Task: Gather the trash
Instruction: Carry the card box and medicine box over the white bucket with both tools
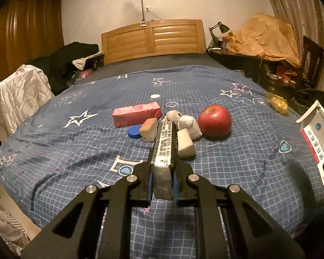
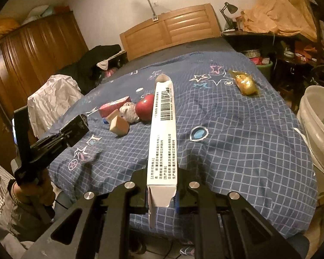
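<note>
My left gripper (image 1: 163, 185) is shut on a dark flat box with silver printed edge (image 1: 164, 149), held above the bed; it also shows in the right wrist view (image 2: 76, 129). My right gripper (image 2: 162, 192) is shut on a white medicine box (image 2: 163, 129) with a barcode and open end flaps, seen too at the left wrist view's right edge (image 1: 317, 144). On the blue star bedspread (image 1: 248, 151) lie a red box (image 1: 137, 114), a blue cap (image 1: 134, 132), a white cap (image 1: 155, 96), a yellow crumpled wrapper (image 2: 245, 82), two wooden blocks (image 1: 148, 129), a plush toy (image 1: 189, 123) and a red apple (image 1: 215, 120).
A white bucket (image 2: 319, 125) stands right of the bed. A white crumpled cloth (image 1: 19, 99) hangs at the left side. A wooden headboard (image 1: 153, 38), a wardrobe (image 1: 21, 34) and a cluttered desk with a lamp (image 1: 222, 28) ring the bed.
</note>
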`<state>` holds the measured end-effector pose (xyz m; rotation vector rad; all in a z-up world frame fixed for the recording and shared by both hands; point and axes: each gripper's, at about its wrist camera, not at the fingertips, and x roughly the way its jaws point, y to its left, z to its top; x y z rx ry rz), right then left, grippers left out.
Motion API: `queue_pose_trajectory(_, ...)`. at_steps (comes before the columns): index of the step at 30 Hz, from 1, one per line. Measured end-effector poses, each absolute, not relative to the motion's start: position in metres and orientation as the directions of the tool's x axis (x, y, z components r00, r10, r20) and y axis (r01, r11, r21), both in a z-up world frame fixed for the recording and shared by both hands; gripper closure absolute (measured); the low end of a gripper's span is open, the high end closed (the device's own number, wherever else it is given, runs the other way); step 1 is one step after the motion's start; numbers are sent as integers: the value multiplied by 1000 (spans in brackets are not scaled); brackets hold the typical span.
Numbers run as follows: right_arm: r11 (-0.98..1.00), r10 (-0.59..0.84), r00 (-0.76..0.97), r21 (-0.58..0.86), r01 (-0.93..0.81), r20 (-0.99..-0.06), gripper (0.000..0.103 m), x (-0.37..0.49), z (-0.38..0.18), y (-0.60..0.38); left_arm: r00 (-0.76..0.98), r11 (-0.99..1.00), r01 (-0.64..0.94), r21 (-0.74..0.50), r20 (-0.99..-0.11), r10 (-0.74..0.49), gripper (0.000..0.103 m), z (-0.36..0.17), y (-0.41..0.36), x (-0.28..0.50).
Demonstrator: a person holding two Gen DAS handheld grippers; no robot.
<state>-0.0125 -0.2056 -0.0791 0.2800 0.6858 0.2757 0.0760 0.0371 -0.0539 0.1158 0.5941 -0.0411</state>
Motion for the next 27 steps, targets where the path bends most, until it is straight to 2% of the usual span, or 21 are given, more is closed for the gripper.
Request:
queue_pose_trajectory(19,930,308,810,339,-145,-499,86,-63,-49,-230,855,983,135,123,-515,-53,91,-34,4,47)
queue_pose_trajectory(27,952,234,857,288,-106,-459,86,-85,-22,-258,865,973,196,120,-489,-114,91,-17,-32,53)
